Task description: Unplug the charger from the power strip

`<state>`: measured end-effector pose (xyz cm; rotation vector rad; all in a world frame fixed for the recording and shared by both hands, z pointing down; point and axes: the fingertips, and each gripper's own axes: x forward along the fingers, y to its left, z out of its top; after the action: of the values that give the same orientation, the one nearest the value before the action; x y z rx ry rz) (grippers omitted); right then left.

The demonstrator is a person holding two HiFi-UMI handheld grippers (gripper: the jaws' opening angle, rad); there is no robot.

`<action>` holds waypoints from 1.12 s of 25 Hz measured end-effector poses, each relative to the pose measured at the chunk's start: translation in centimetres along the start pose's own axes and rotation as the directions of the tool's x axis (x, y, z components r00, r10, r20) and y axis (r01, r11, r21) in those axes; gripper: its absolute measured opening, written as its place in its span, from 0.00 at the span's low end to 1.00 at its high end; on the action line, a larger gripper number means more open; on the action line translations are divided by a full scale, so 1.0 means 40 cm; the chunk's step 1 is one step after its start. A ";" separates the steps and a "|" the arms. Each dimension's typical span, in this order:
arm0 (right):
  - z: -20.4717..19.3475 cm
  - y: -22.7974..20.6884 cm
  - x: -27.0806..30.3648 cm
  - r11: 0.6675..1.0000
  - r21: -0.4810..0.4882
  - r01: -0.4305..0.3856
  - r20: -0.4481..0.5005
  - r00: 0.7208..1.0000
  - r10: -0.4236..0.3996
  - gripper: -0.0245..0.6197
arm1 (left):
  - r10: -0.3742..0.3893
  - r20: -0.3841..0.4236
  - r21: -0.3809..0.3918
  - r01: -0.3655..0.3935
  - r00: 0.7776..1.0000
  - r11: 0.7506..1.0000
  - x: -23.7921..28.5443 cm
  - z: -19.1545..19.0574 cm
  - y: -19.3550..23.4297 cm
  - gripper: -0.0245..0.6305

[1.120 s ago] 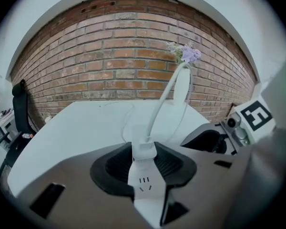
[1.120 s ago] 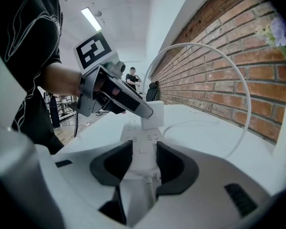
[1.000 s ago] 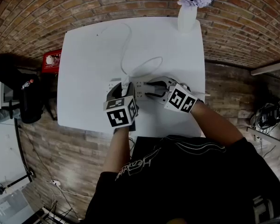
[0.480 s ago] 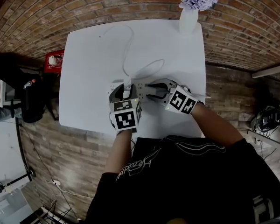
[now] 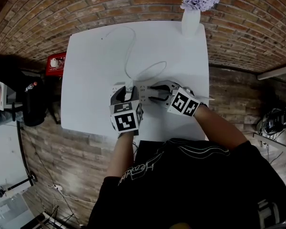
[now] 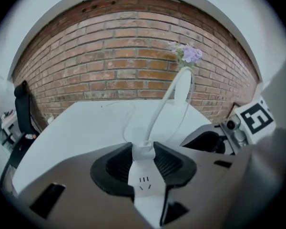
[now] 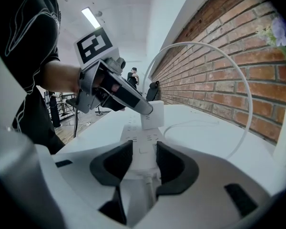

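Observation:
A white power strip [image 5: 142, 91] lies mid-table on the white table [image 5: 90, 80]. A white charger [image 5: 129, 91] stands on its left part, and its white cable [image 5: 129, 56] loops toward the far edge. My left gripper [image 5: 128, 93] is shut on the charger [image 6: 144, 178], whose cable [image 6: 164, 101] rises straight ahead. In the right gripper view the left gripper's fingertips [image 7: 144, 109] clamp the charger [image 7: 153, 115], which still touches the strip. My right gripper [image 5: 153, 92] is shut on the strip's right end [image 7: 144, 154], with a pad on each side.
A white vase of purple flowers [image 5: 191, 11] stands at the table's far right edge. A red box [image 5: 54, 63] and a dark chair [image 5: 24, 97] sit left of the table. A brick wall runs behind. The person's torso is at the near edge.
The left gripper's marker cube has rolled a little. Both grippers keep their hold and place, and the charger stays on the strip.

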<state>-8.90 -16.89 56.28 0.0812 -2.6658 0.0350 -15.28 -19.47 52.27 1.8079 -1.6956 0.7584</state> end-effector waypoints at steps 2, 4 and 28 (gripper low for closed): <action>0.001 0.000 -0.002 1.000 0.000 0.000 0.002 1.000 0.000 0.25 | 0.017 -0.001 0.038 -0.017 1.000 0.999 -0.003 0.002 -0.004 0.25; 0.001 0.000 -0.001 1.000 0.000 0.000 0.001 1.000 0.000 0.25 | -0.004 -0.001 -0.004 0.004 1.000 1.000 -0.002 0.002 -0.002 0.25; 0.001 0.000 0.002 1.000 -0.001 0.000 0.000 1.000 0.000 0.25 | 0.012 0.006 -0.007 -0.012 1.000 1.000 -0.009 0.008 -0.002 0.24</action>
<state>-8.97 -16.91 56.28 0.0811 -2.6660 0.0333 -15.20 -19.44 51.77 1.7985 -1.7119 0.7518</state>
